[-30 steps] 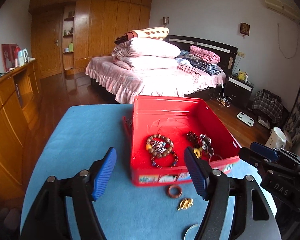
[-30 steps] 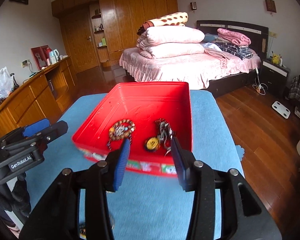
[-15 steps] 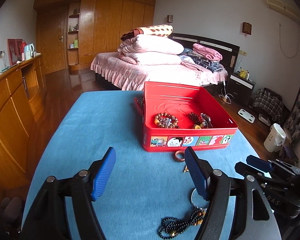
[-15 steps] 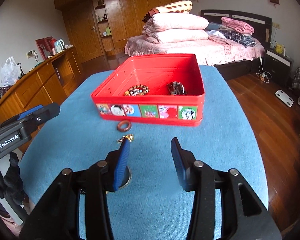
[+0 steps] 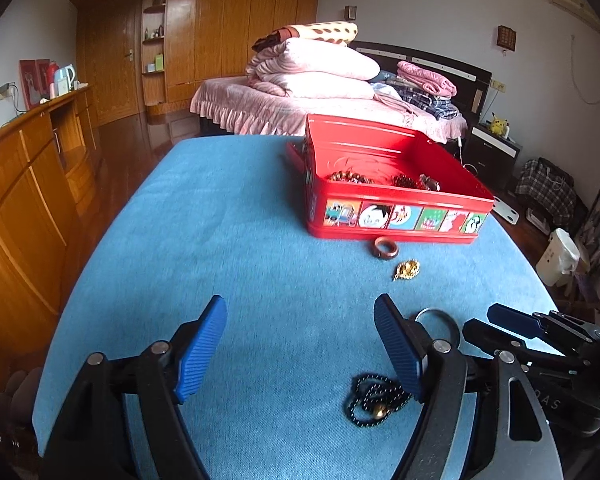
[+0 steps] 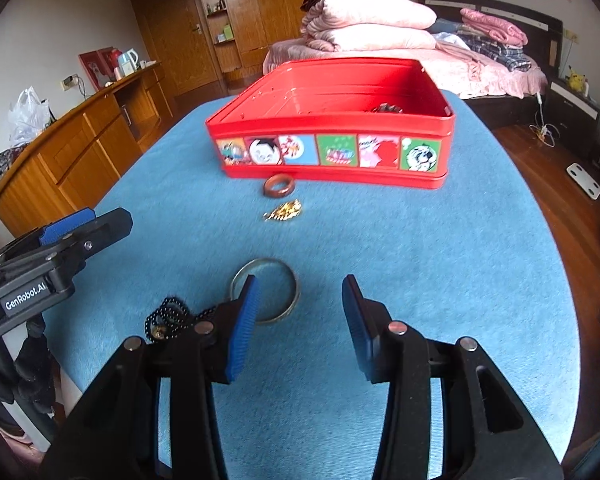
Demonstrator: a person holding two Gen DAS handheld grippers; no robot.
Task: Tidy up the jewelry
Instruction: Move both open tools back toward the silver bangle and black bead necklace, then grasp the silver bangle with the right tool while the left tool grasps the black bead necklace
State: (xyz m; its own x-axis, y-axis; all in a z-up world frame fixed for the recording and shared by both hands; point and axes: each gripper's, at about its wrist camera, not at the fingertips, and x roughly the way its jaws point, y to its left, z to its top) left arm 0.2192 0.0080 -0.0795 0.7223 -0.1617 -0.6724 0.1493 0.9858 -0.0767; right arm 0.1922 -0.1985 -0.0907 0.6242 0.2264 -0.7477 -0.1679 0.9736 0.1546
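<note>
**A:** Left wrist view, item one: left gripper [image 5: 300, 344], jaws spread wide and just now opening further, nothing between the blue pads, only bare blue tablecloth [image 5: 220, 240].

**B:** Item two?

**A:** Right gripper [image 6: 298, 312], jaws apart, nothing pinched. Its left pad overlaps the near edge of the metal bangle [image 6: 292, 280] in the right wrist view; whether it touches I cannot tell.

**B:** Loose jewelry on the cloth?

**A:** Four pieces. Brown ring [image 6: 279, 186], lying flat just in front of the red tin [image 6: 332, 152]. Gold brooch [image 6: 284, 212], just nearer than the ring. Metal bangle, nearer again, flat on the cloth. Black bead necklace [image 5: 374, 398], bunched in a heap with a gold bead, beside the left gripper's right finger; in the right wrist view partly hidden behind that gripper's left finger.

**B:** And the tin?

**A:** Open, cartoon pictures along its front wall, standing toward the far end of the table. Inside: a brown bead bracelet [image 5: 350, 177] to the left, a dark red bead cluster [image 5: 406, 180] and some metal pieces to the right; details too small to list.

**B:** Surroundings?

**A:** Bed [image 5: 300, 108] with folded quilts behind the table, wooden wardrobe [image 5: 220, 20], sideboard [image 5: 28, 184] at the left.
</note>
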